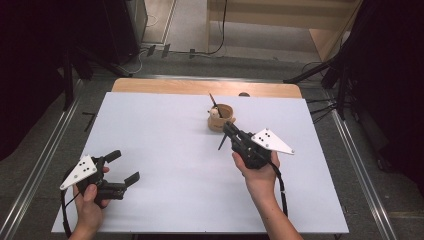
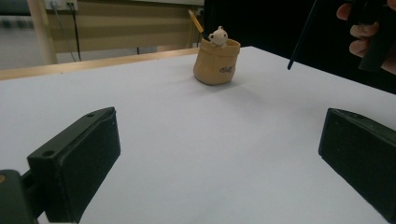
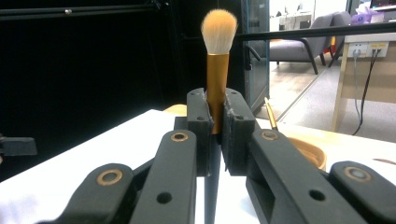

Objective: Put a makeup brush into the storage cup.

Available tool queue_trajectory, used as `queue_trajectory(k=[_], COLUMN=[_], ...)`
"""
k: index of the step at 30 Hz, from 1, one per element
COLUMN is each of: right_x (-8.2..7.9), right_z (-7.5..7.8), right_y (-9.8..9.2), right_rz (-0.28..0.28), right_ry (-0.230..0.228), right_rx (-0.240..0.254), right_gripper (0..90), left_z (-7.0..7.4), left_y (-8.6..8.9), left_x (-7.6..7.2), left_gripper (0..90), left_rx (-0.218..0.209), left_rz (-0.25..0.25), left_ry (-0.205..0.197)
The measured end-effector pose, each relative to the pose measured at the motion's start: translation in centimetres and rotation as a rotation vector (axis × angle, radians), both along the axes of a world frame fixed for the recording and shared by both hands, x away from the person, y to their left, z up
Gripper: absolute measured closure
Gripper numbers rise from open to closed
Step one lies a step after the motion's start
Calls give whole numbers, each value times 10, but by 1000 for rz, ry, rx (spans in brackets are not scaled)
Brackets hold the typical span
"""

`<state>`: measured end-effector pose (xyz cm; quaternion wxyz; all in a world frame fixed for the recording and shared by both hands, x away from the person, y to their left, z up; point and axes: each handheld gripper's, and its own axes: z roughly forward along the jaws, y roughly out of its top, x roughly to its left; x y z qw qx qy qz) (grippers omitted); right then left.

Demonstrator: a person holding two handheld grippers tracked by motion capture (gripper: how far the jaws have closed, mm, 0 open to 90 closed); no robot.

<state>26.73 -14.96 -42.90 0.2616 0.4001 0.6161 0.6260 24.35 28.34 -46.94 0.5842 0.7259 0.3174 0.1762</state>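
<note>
A makeup brush [image 3: 218,56] with tan bristles and a gold ferrule stands upright between the jaws of my right gripper [image 3: 215,100], which is shut on it. Its thin black handle [image 1: 222,142] hangs below the gripper [image 1: 229,129], just in front of a tan pouch-shaped holder [image 1: 220,120]. The holder [image 2: 217,65] has a small bear figure on its rim and a slim stick [image 2: 196,21] standing in it. My left gripper [image 1: 123,166] rests low at the near left of the table, open, with nothing between its fingers [image 2: 79,158].
A white mat [image 1: 165,150] covers the table, and a wooden strip [image 1: 200,86] shows at its far edge. Dark stands and cables flank the table on both sides. The right hand [image 2: 369,32] and the brush handle [image 2: 303,35] appear in the left gripper view.
</note>
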Motion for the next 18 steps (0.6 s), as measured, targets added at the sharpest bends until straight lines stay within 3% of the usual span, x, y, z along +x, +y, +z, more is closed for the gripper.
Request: queue_trajectory(k=[11, 13, 18], right_x=[10, 12, 19], right_z=[4, 6, 13], right_y=[0, 0, 1], right_rz=[-20, -26, -32], right_ry=[-5, -7, -23], right_rx=[15, 5, -9], right_gripper=[849, 849, 849], left_z=[-6, -8, -9], left_y=[24, 26, 29], left_x=[-11, -13, -15], left_gripper=[0, 0, 0], left_rx=[-4, 14, 8], left_rz=[46, 46, 53], left_ry=[-5, -10, -11])
